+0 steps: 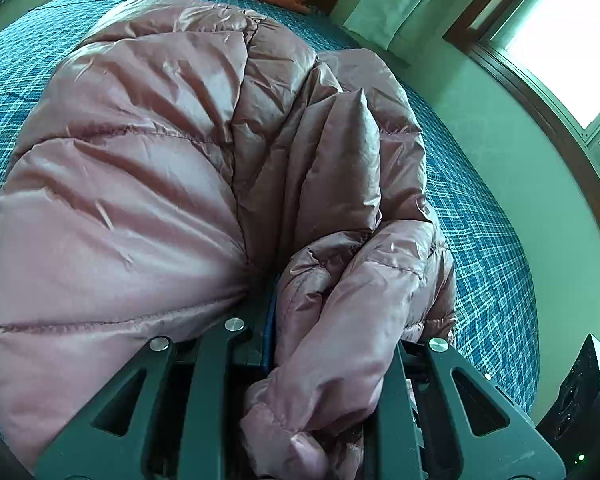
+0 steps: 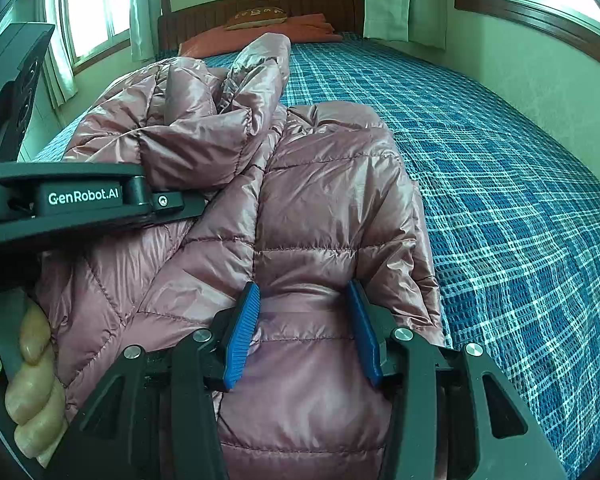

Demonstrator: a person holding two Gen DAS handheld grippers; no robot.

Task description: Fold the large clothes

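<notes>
Pink puffer jacket (image 2: 324, 216) heaped on the blue plaid bed (image 2: 500, 168), bunched toward the bed's left edge, hem end cut off at the near edge of both views. Right gripper (image 2: 306, 332) with jaws spread around a puffed fold, blue pads (image 2: 244, 334) pressed against fabric on both sides. Left gripper (image 1: 320, 360) nearly buried: jaws pinching a wad of sleeve, 1 blue pad barely showing, fingertips hidden. Orange pillow (image 2: 260, 34) at the headboard end.
</notes>
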